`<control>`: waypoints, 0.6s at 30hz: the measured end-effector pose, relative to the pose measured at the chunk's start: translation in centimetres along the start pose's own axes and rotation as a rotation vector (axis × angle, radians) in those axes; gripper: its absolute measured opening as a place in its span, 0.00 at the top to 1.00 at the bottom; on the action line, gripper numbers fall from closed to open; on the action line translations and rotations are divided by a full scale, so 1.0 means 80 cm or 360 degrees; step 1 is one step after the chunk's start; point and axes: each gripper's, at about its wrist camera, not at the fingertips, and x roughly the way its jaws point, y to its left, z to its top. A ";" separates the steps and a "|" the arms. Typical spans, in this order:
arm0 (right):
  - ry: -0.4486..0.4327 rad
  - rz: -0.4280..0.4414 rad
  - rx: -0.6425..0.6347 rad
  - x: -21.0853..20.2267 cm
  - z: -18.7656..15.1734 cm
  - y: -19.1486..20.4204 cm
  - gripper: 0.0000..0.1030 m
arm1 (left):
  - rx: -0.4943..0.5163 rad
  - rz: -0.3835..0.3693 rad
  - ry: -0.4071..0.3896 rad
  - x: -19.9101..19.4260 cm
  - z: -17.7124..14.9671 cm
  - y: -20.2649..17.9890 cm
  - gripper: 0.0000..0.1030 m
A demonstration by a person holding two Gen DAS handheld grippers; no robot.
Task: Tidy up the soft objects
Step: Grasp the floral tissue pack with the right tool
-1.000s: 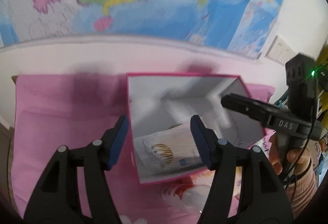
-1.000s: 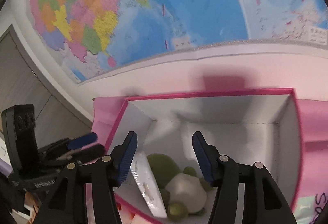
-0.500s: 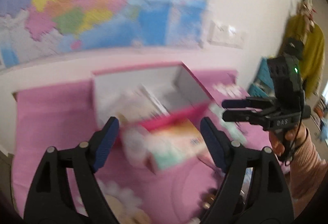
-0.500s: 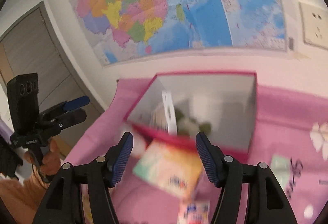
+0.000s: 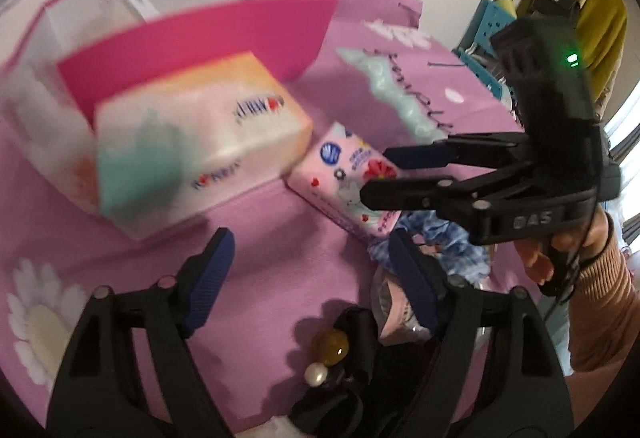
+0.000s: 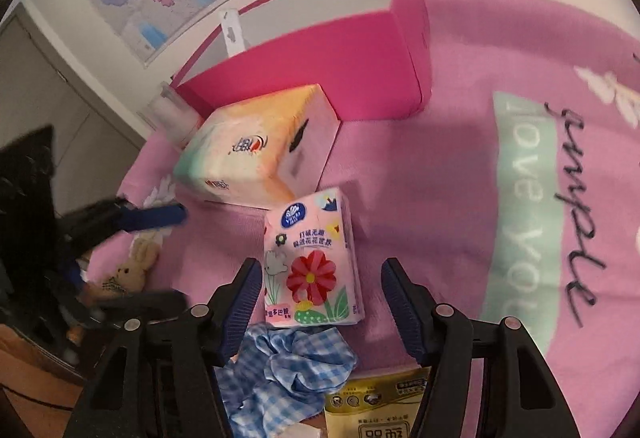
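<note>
Soft, even indoor light, with brighter daylight at the right edge of the left wrist view. That view is smeared by motion — the tissue box (image 5: 200,141) and pink box (image 5: 192,37) blur. The right wrist view is sharper, though the left gripper (image 6: 132,258) streaks. Faint shadows fall on the pink cloth (image 6: 440,177); fisheye bending and dark corners ring both.

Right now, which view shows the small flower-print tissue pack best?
Right wrist view: the flower-print tissue pack lies nearly whole, sharp, print readable, ahead of the right tool. Left wrist view shows it at an angle, partly hidden behind the right tool.
</note>
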 end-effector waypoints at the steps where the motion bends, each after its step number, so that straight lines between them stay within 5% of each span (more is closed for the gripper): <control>1: -0.0004 0.0011 0.0004 0.001 0.000 0.000 0.42 | -0.0017 -0.0007 0.0022 0.007 0.001 0.001 0.29; 5: -0.0019 0.0055 0.0030 0.004 0.003 -0.007 0.51 | -0.0081 -0.0070 0.0097 0.026 0.001 0.003 0.42; 14: -0.0067 0.0080 0.0054 0.006 0.001 -0.011 0.68 | -0.0153 -0.0230 0.0121 0.037 0.012 0.000 0.50; 18: -0.0070 0.0090 0.0020 0.005 -0.001 -0.002 0.72 | -0.0126 -0.0212 0.0116 0.037 0.014 -0.009 0.52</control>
